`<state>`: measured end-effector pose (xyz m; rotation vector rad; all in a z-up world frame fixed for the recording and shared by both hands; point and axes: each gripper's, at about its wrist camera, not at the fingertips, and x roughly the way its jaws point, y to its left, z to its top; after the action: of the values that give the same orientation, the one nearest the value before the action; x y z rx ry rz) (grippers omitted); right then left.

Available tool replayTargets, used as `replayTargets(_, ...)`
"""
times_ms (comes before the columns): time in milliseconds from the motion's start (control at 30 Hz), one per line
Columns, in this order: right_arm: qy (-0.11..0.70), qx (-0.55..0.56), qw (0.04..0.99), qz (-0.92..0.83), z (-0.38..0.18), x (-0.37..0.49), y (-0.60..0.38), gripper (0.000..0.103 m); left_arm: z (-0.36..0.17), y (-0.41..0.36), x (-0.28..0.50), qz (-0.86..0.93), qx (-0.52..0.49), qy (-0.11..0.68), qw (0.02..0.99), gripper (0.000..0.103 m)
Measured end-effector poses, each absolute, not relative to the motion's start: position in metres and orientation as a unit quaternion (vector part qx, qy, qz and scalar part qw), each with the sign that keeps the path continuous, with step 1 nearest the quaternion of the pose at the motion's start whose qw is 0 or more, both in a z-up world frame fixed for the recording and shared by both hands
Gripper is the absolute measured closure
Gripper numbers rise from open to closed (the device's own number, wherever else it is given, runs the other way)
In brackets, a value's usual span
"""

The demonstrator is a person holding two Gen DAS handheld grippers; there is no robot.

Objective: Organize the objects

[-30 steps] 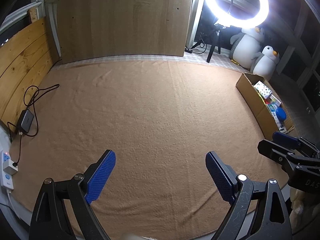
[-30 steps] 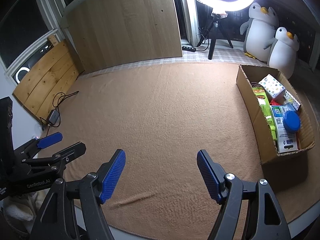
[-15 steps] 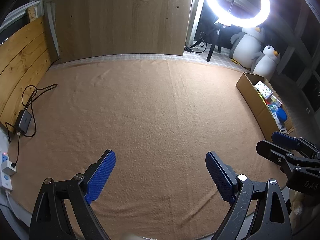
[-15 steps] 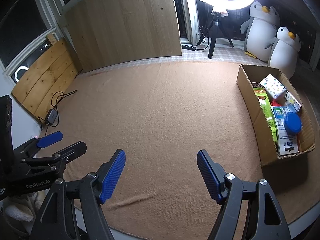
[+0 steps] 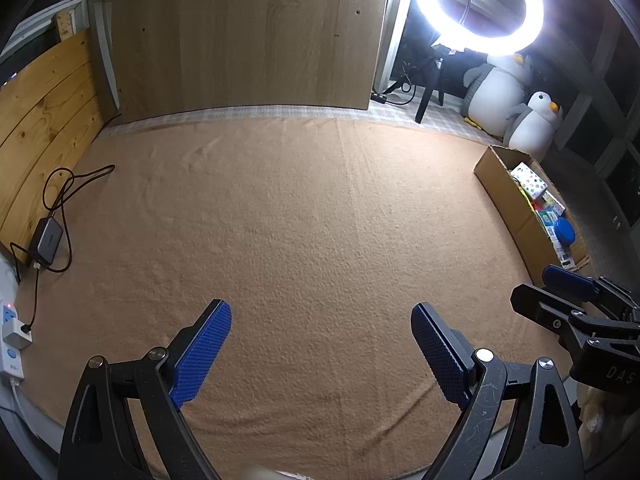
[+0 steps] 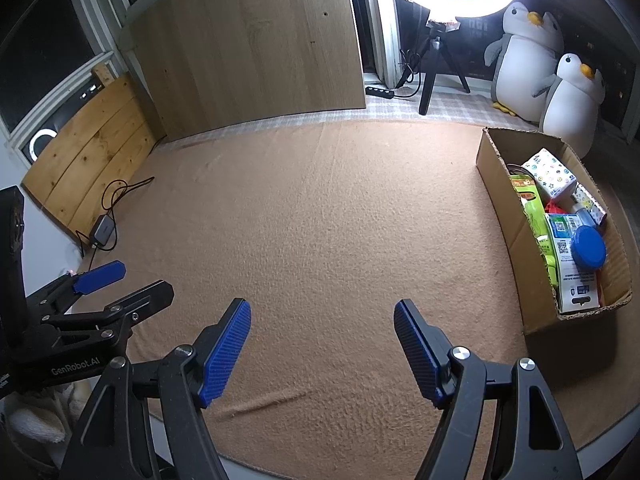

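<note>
On the black body of my left gripper [image 6: 322,344] I can read "GenRobot.AI" in the right wrist view, and on my right gripper [image 5: 322,350] only the letters "DAS". Inside the open brown cardboard box [image 6: 498,184] some white packs carry QR codes and small print that I cannot read. The box stands at the right edge of the tan fabric mat [image 6: 320,220] and holds a round blue lid [image 6: 588,246], green packets and a dotted white carton. Behind the mat are two white plush penguins [image 6: 568,92], a bright ring light on a black tripod [image 6: 430,76] and a wooden board. A black charger with cable [image 5: 46,238] lies at the left edge. Both grippers hang over the near edge, tilted down, their blue pads wide apart with nothing between them.
</note>
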<state>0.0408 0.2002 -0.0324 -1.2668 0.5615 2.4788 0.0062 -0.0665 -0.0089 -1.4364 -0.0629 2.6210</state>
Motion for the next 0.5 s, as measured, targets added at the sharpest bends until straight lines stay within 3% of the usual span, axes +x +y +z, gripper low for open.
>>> replayTargets(500, 0.199, -0.451, 0.148, 0.857, -0.0411, 0.0388, 0.2022, 0.032, -0.019, -0.0686, 0.0022, 0.869, -0.487, -0.026, 0.086, 0.009)
